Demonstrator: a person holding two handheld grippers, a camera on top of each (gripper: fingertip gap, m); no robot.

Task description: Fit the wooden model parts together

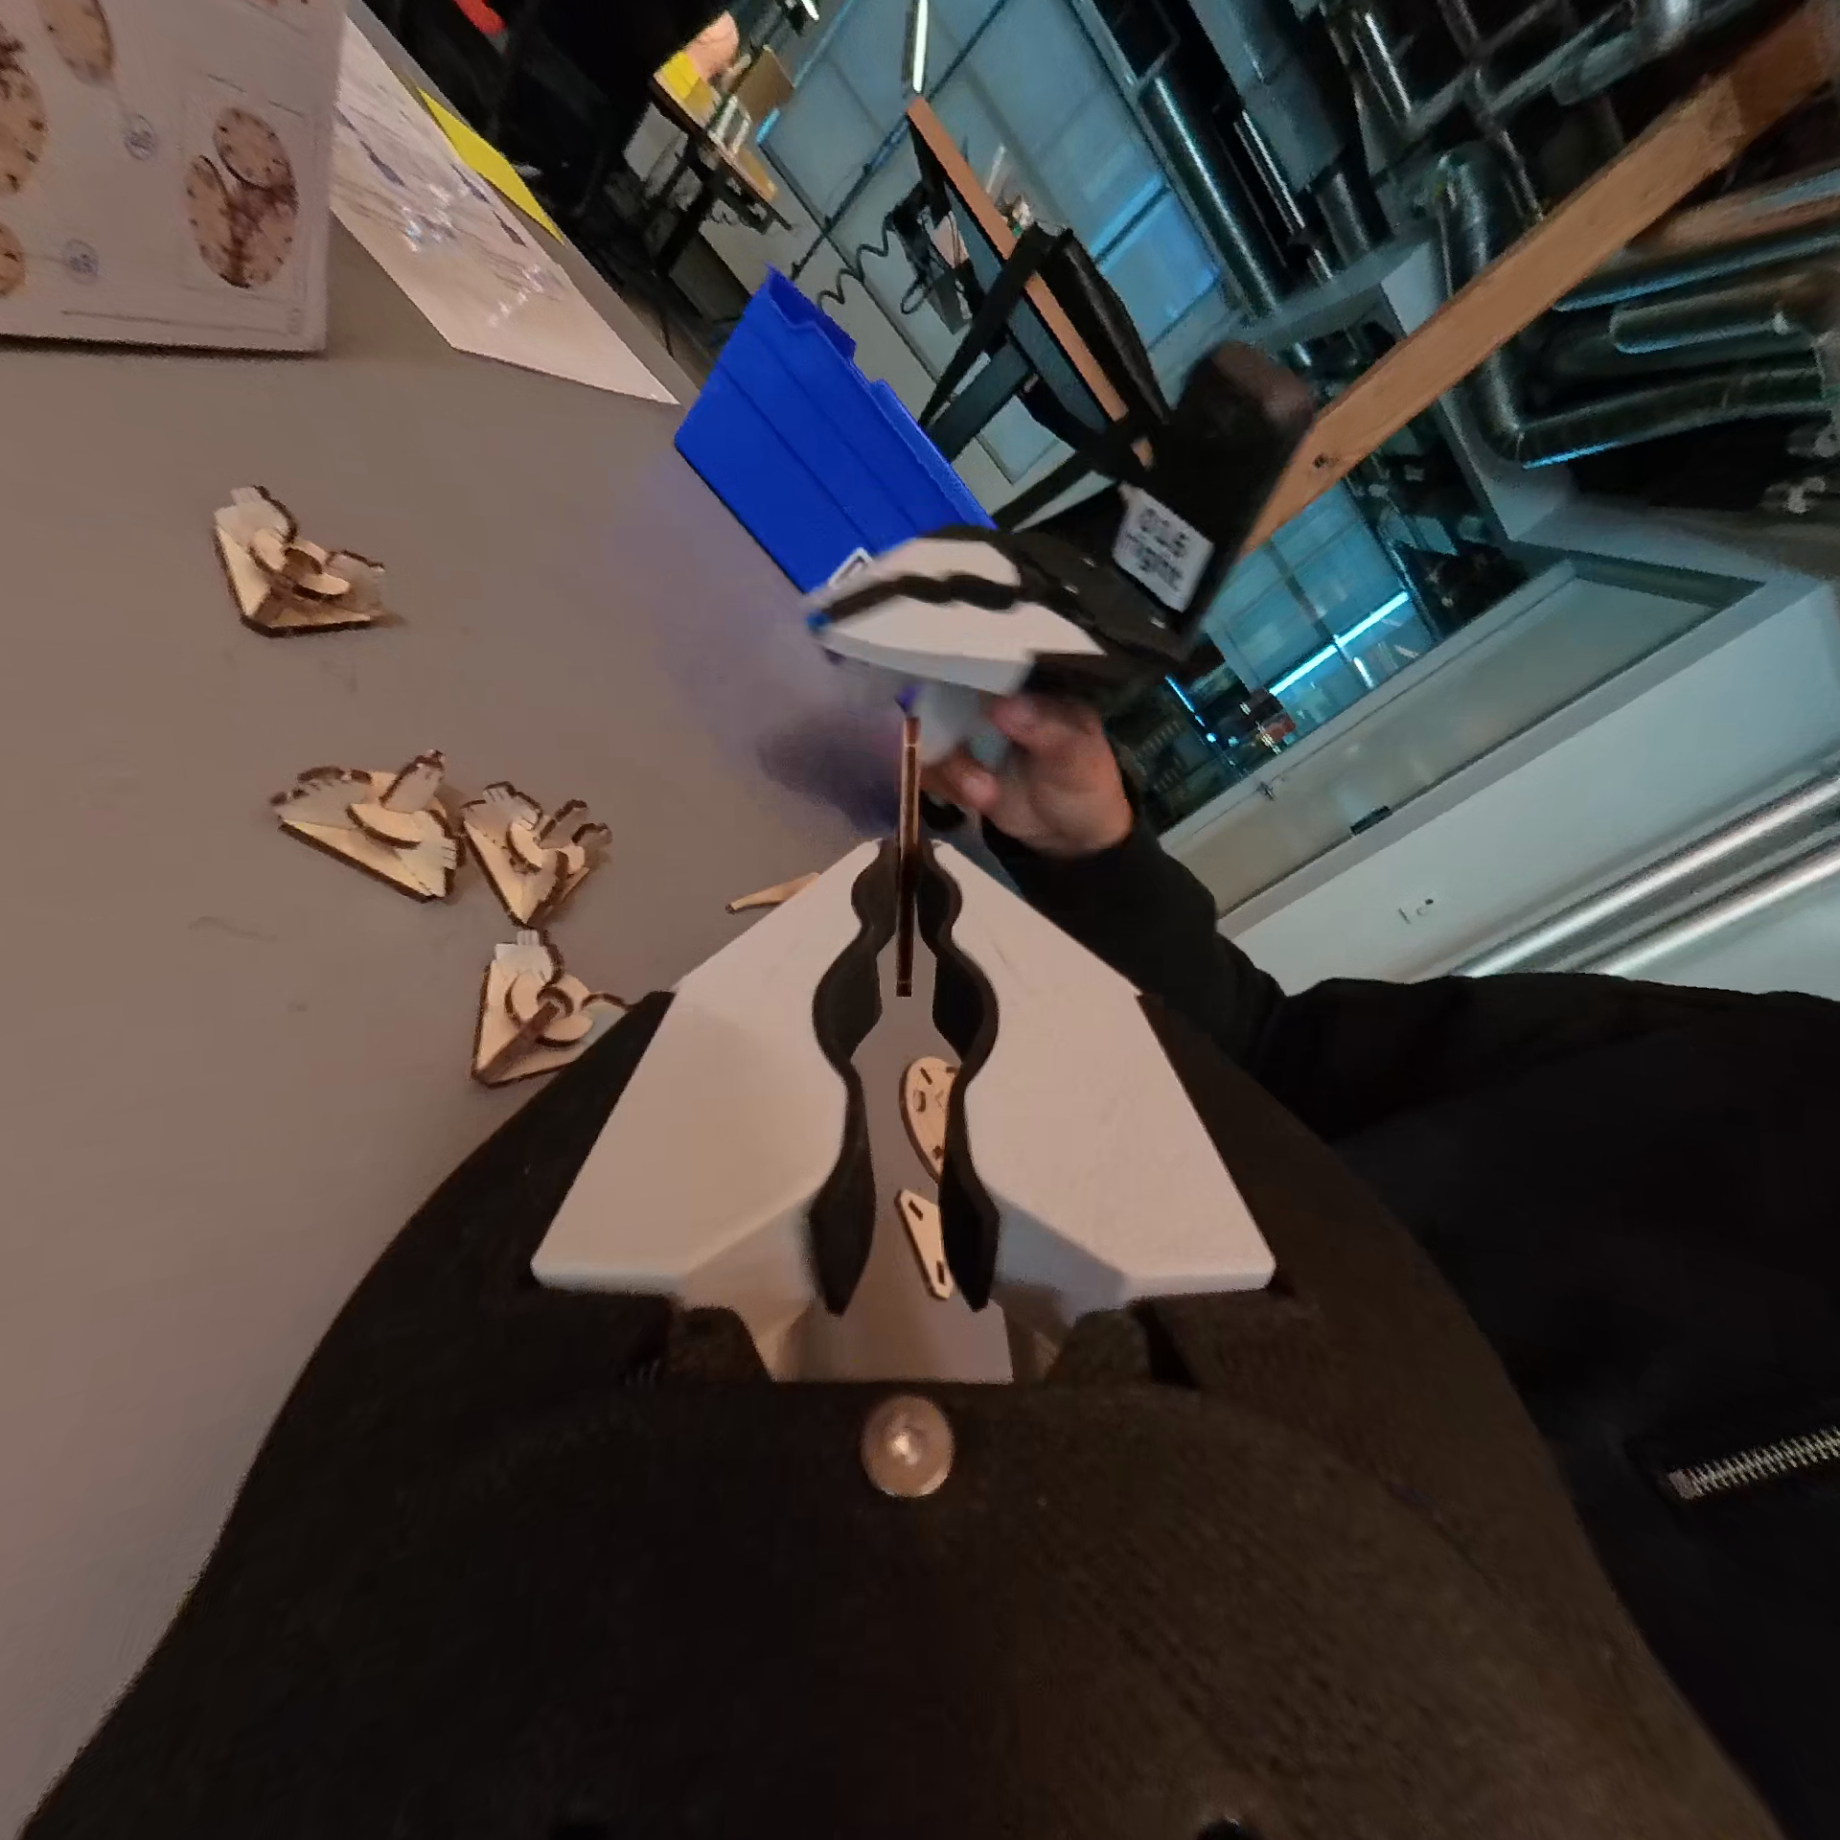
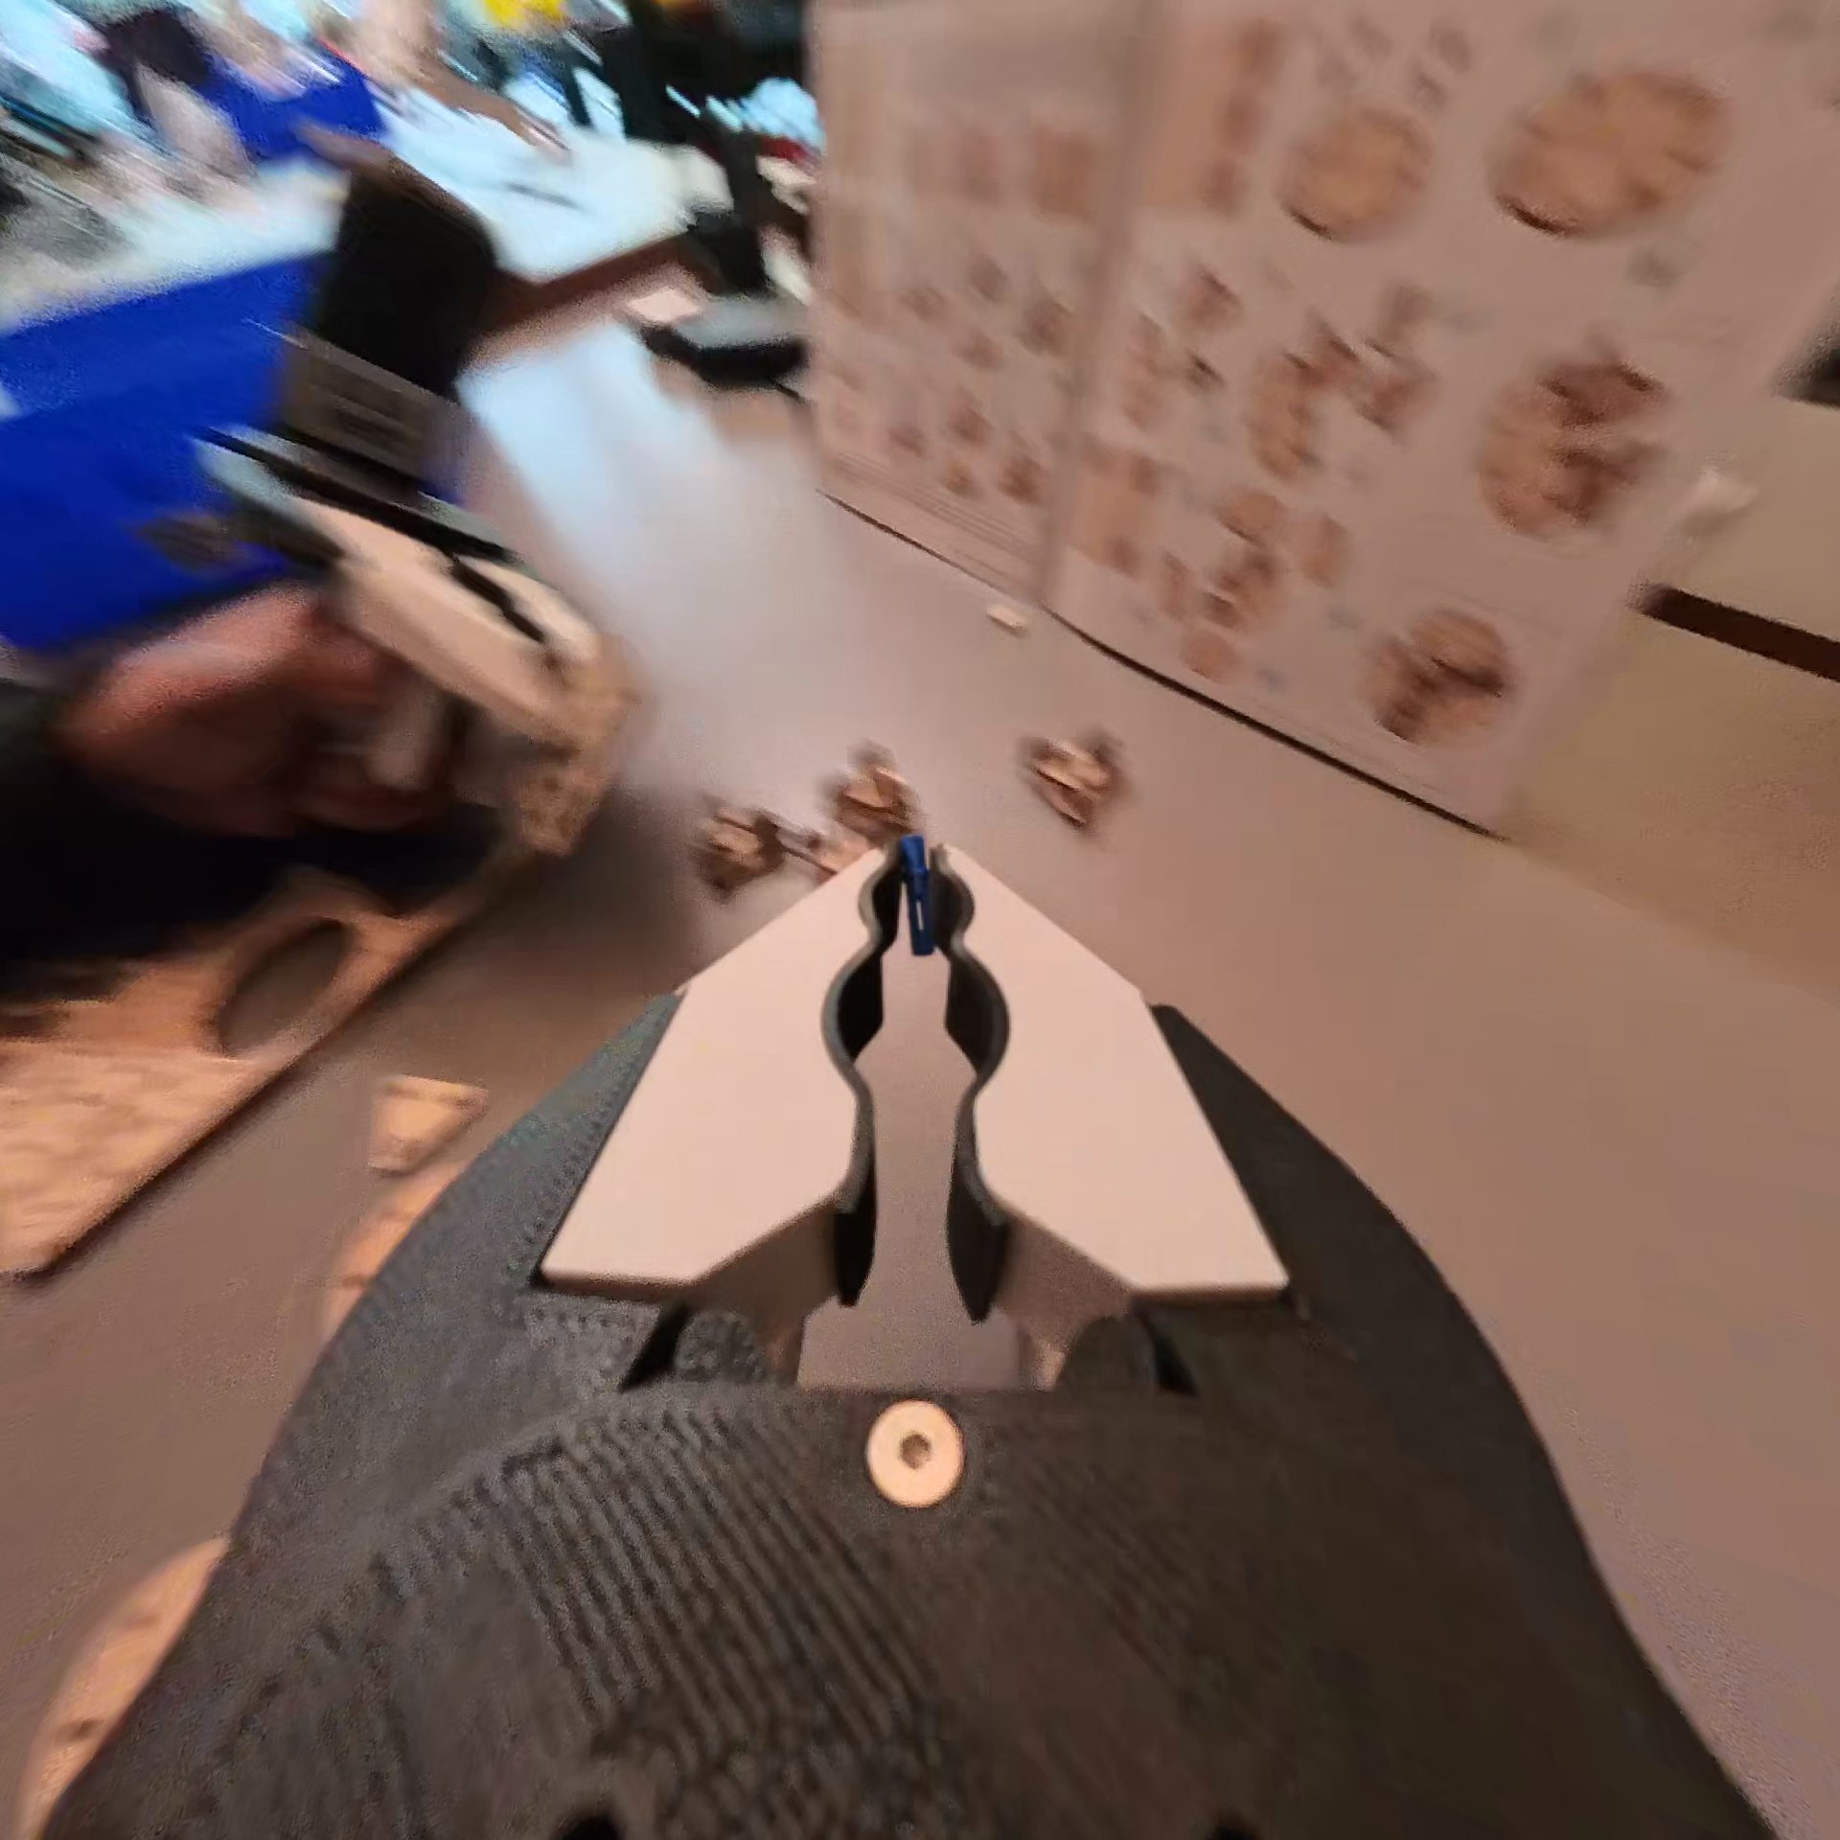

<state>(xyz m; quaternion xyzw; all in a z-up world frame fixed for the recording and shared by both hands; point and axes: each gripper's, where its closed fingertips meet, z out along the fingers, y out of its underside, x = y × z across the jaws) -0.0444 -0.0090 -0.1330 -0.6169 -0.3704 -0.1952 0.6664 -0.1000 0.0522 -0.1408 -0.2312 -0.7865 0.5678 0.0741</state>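
Observation:
My left gripper (image 1: pixel 906 858) is shut on a thin flat wooden part (image 1: pixel 906 797), seen edge-on and standing up past the fingertips above the grey table (image 1: pixel 149 996). My right gripper (image 2: pixel 914 868) is shut on a small blue peg (image 2: pixel 916 901) pinched at its tips. The right wrist view is blurred by motion. The right gripper also shows in the left wrist view (image 1: pixel 926 607), held by a hand just beyond the wooden part. The left gripper shows blurred at the left of the right wrist view (image 2: pixel 478 617).
Several assembled wooden pieces (image 1: pixel 378 826) lie on the table to the left. A blue bin (image 1: pixel 816 438) stands behind the right gripper. Instruction sheets (image 1: pixel 169 169) lie at the far left. Loose wooden parts (image 1: pixel 931 1105) lie below my left fingers. A wooden sheet with an oval hole (image 2: pixel 249 996) lies at the left. There is about 9 centimetres between the tips of the two grippers.

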